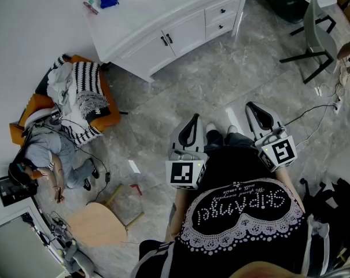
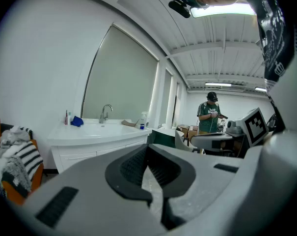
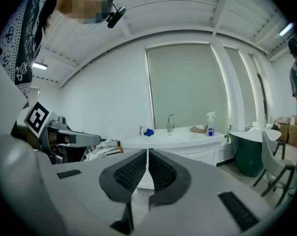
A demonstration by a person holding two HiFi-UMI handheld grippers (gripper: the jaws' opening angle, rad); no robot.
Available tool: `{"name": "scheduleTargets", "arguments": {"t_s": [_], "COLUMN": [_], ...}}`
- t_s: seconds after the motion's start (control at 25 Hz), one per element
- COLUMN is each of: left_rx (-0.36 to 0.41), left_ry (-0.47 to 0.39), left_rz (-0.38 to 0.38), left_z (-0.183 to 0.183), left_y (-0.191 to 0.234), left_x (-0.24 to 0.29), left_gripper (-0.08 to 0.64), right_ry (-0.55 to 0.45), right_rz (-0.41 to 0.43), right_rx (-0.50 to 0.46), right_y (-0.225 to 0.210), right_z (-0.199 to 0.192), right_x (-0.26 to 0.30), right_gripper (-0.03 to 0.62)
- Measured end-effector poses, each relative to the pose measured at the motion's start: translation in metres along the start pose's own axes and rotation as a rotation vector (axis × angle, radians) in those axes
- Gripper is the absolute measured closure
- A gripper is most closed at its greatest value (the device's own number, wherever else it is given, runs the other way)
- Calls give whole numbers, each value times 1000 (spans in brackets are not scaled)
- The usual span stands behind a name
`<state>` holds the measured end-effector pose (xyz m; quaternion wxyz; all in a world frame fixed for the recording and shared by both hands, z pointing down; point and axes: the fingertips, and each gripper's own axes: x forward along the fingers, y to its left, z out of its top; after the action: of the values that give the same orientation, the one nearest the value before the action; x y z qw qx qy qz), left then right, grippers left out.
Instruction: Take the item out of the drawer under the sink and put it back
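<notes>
We see a bright, evenly lit room: in the left gripper view a ceiling lamp (image 2: 222, 9) glares white overhead, and in the head view the pale floor (image 1: 221, 91) carries only soft, faint shadows. Both gripper views bow strongly toward their edges and fall to black in the corners, and we find their nearest foreground soft while the far room is sharp.

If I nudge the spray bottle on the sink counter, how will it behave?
The spray bottle stands tall and narrow, so it probably tips easily. It looks plastic, so likely light and stiff.
</notes>
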<state>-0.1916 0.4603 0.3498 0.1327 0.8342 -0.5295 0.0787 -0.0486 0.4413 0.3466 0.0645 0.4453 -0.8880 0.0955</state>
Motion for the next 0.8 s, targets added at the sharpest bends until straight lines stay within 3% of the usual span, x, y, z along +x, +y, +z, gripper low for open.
{"name": "scheduleTargets", "arguments": {"t_s": [0.36,0.64,0.8], "left_rx": [-4,9,1], "left_ry": [24,11,8], "left_rz": [22,-23,-57], "left_z": [-5,-6,-3], "left_y": [13,6,-4], "left_x": [-6,4,18], "left_gripper": [557,557,557], "right_ry": [3,-45,-8], "right_rz": [11,10,-14], "right_rx": [3,14,12], "right_y": [7,5,-7], "right_z": [-2,1,-5], "right_x": [5,-2,-4], "right_gripper": [563,563,561]}}
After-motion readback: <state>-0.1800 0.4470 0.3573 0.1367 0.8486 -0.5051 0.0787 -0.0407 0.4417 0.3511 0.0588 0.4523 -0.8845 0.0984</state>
